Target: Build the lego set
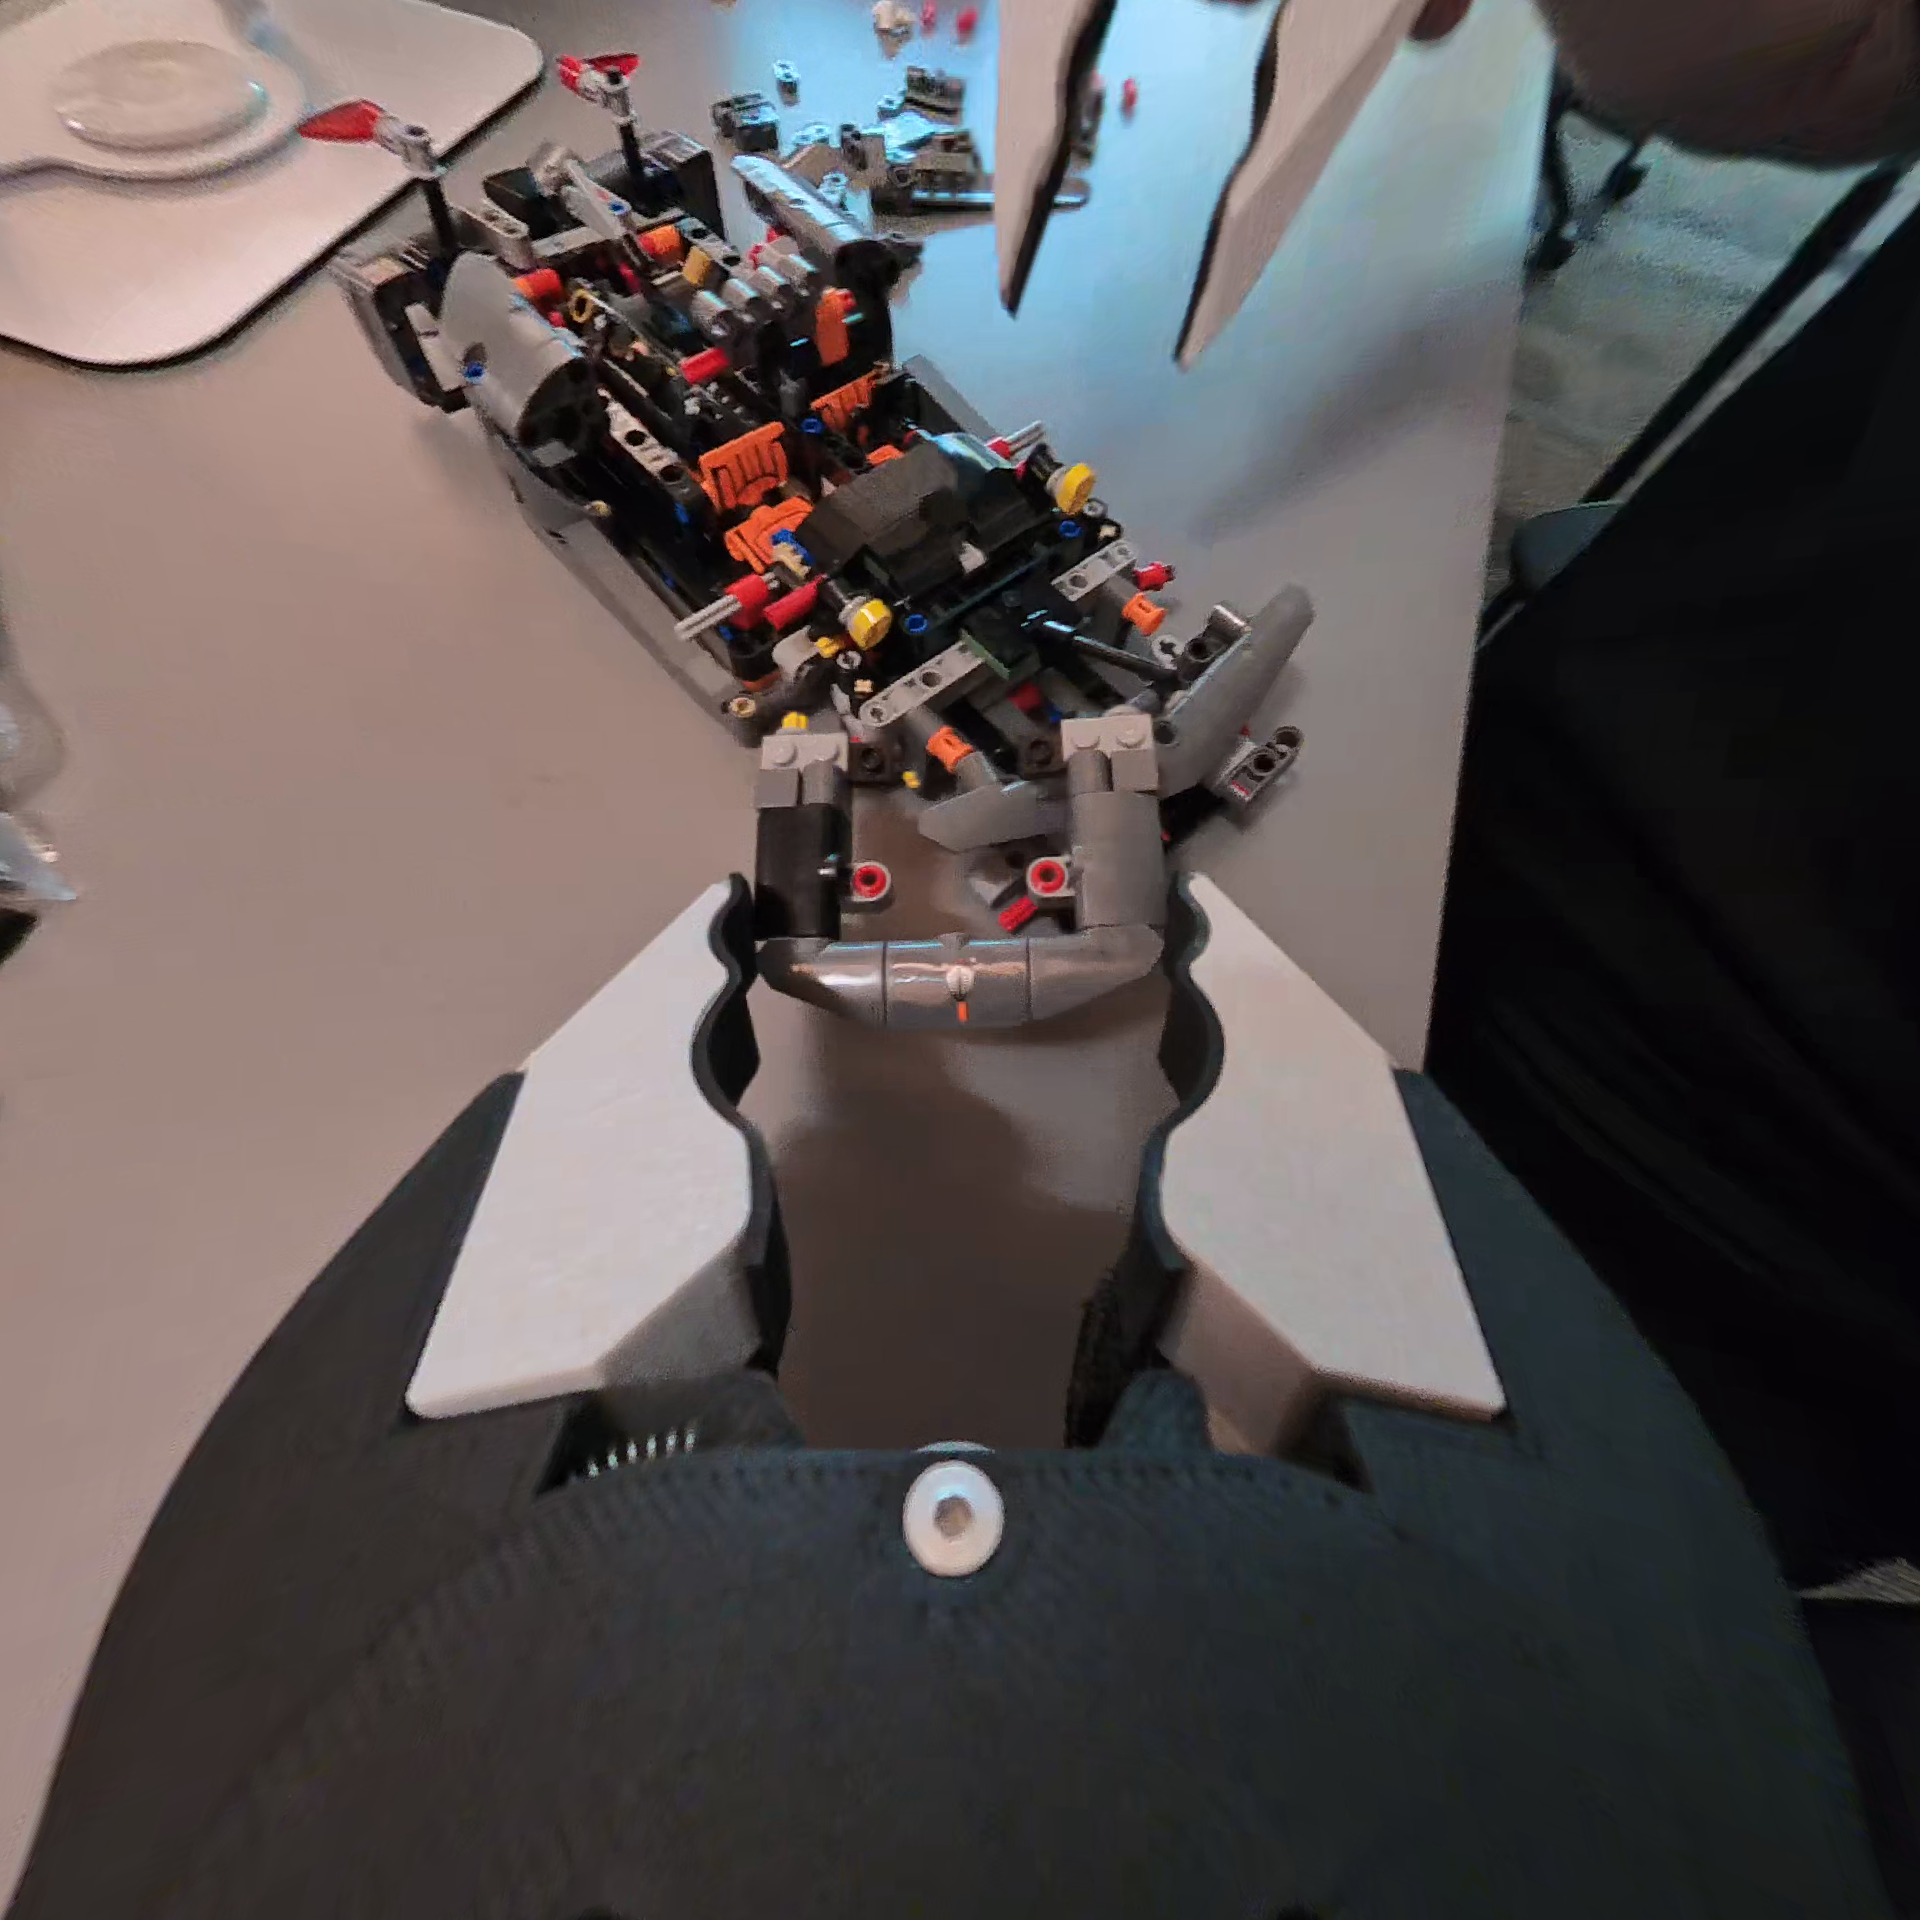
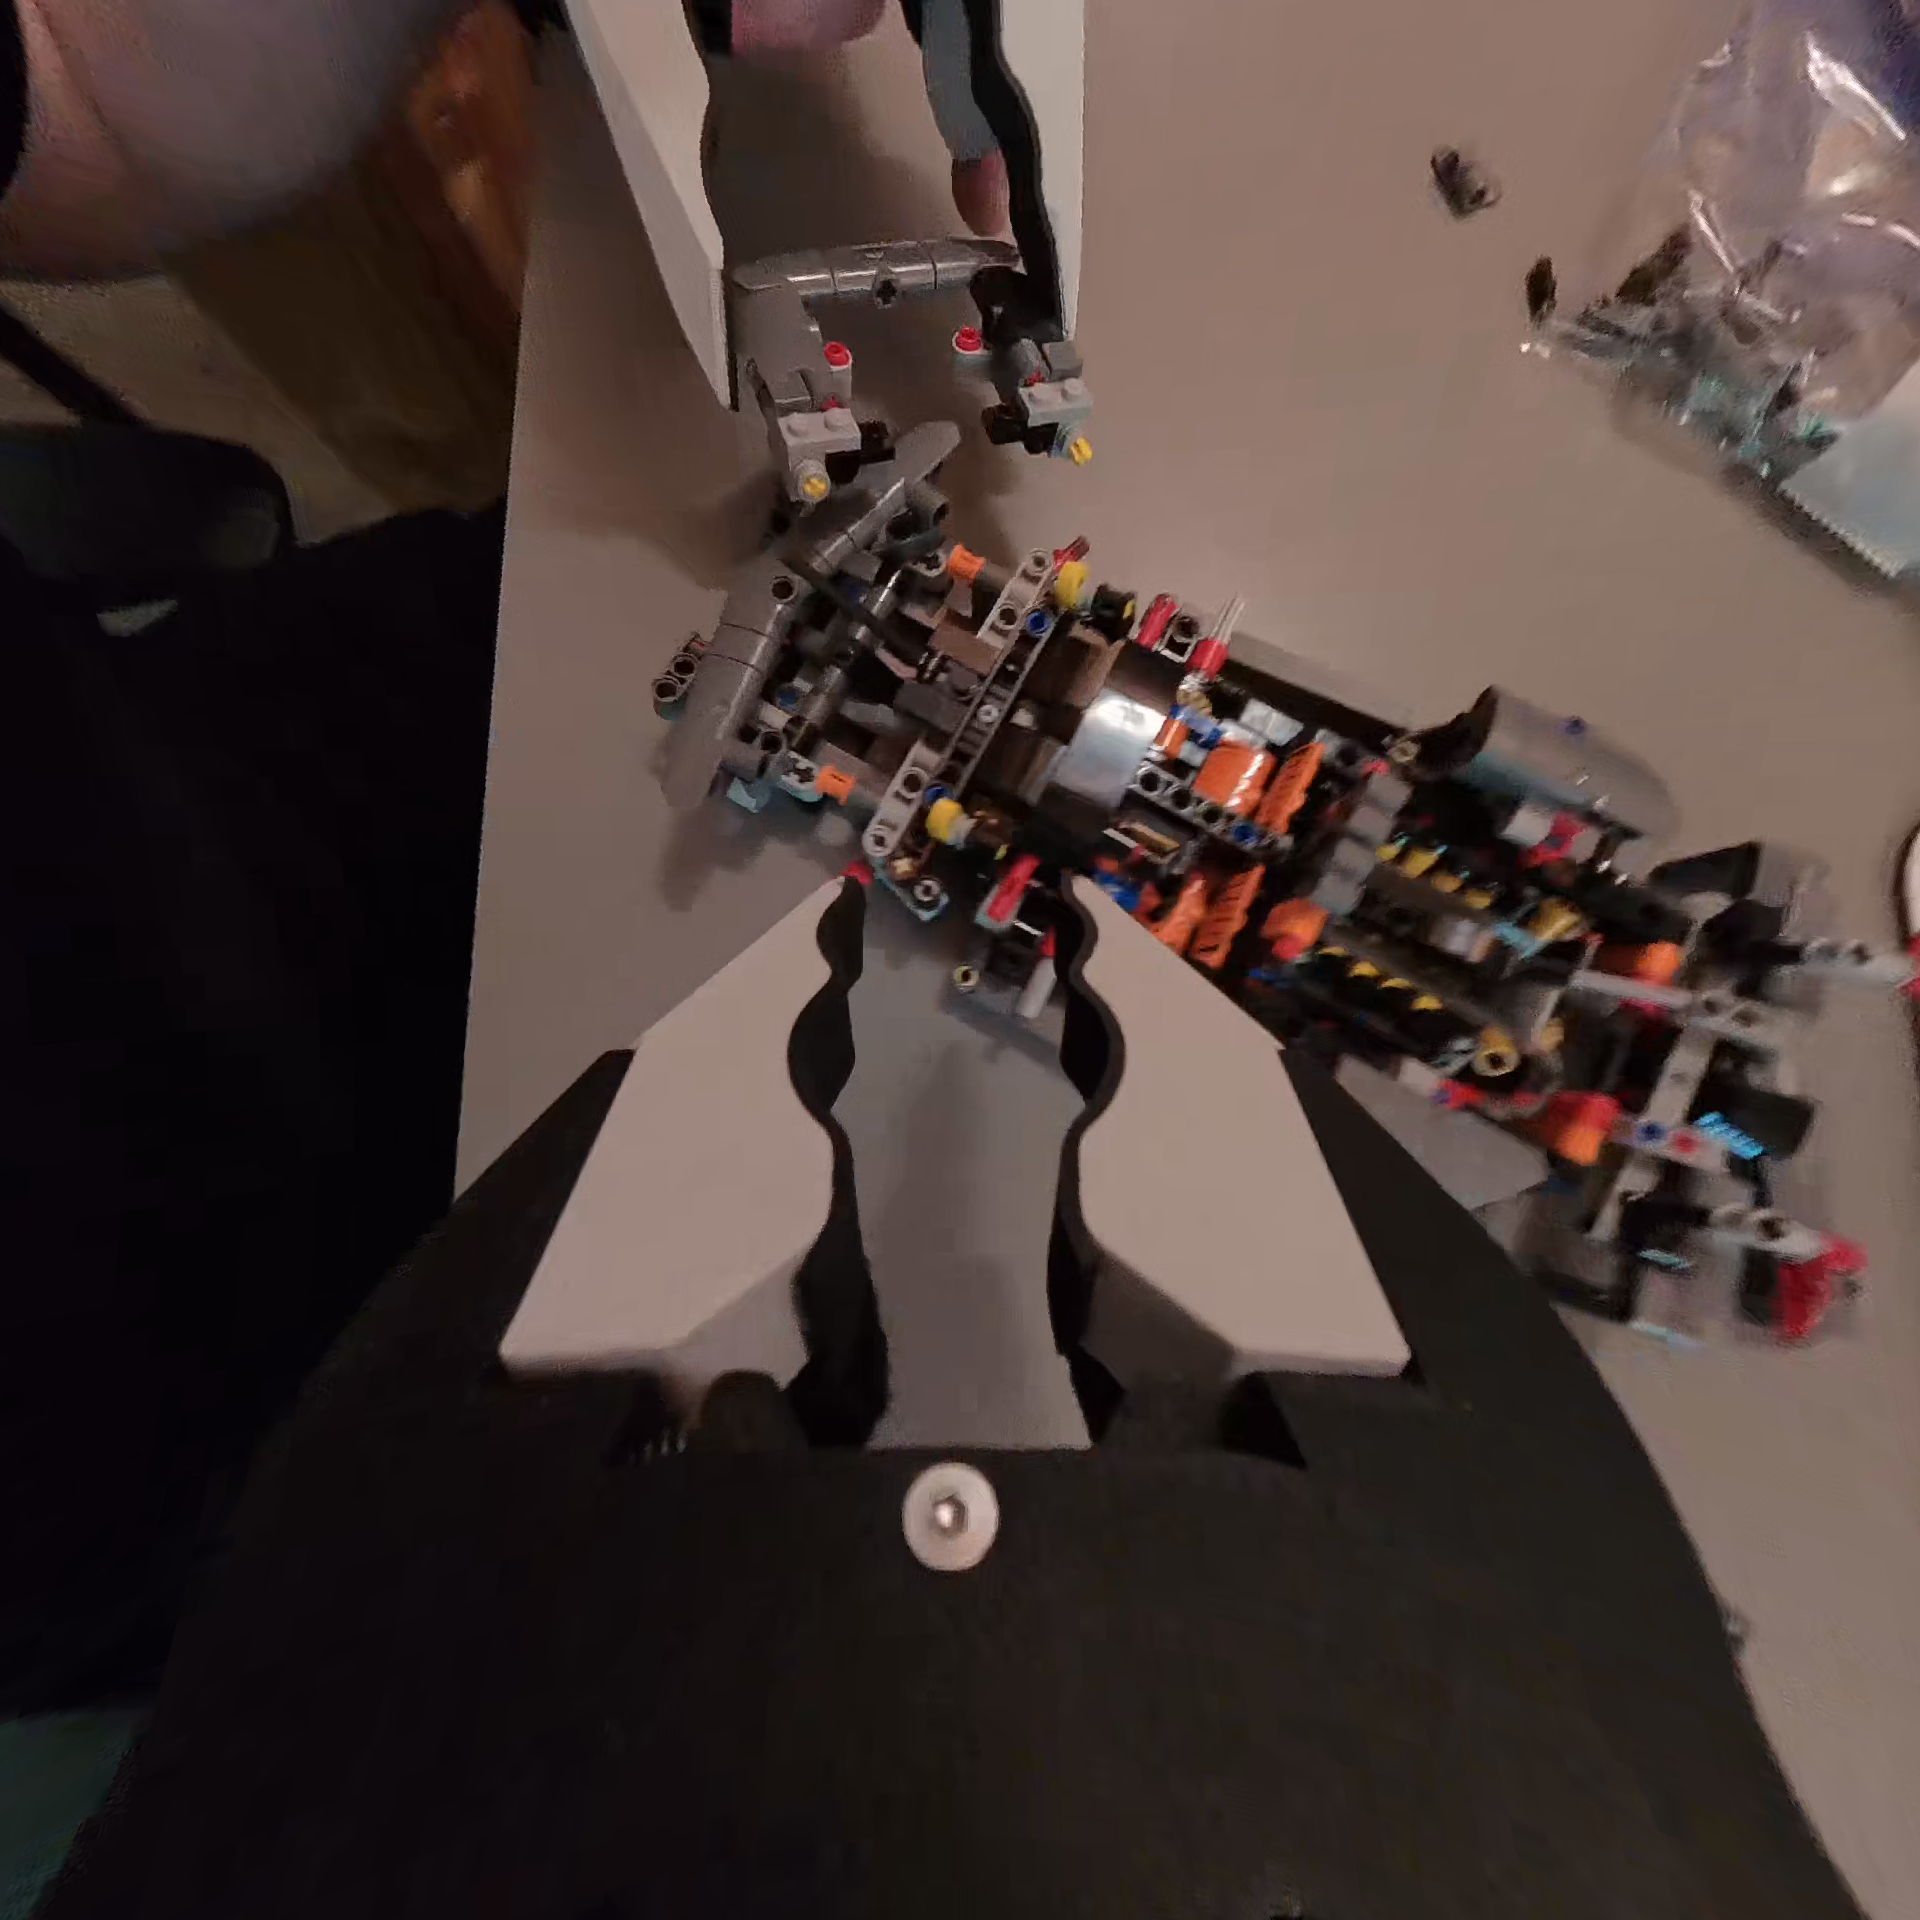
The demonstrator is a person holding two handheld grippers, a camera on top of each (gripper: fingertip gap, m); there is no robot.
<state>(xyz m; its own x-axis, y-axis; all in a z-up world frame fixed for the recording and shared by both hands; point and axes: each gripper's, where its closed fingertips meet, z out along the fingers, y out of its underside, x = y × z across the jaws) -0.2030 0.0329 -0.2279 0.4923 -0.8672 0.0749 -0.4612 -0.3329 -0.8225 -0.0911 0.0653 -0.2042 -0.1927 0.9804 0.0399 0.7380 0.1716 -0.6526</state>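
The left gripper (image 1: 961, 935) sits at the centre of the left wrist view with its jaws spread wide around a U-shaped grey brick frame (image 1: 961, 982); both black pads press on the frame's outer sides, so the frame is clamped; in the right wrist view the same gripper appears at the upper centre with the frame between its fingers. Just beyond the frame, touching or nearly touching its two arms, a long brick vehicle chassis (image 1: 790, 457) of black, grey and orange parts runs toward the upper left across the grey table (image 1: 312, 779). The right gripper (image 2: 956, 904) hangs over the near edge of that chassis in the right wrist view; its jaws stand partly apart with nothing between the pads. Loose brick pieces (image 1: 894, 135) lie at the top of the left wrist view; a clear plastic bag (image 2: 1766, 260) lies at the upper right of the right wrist view.
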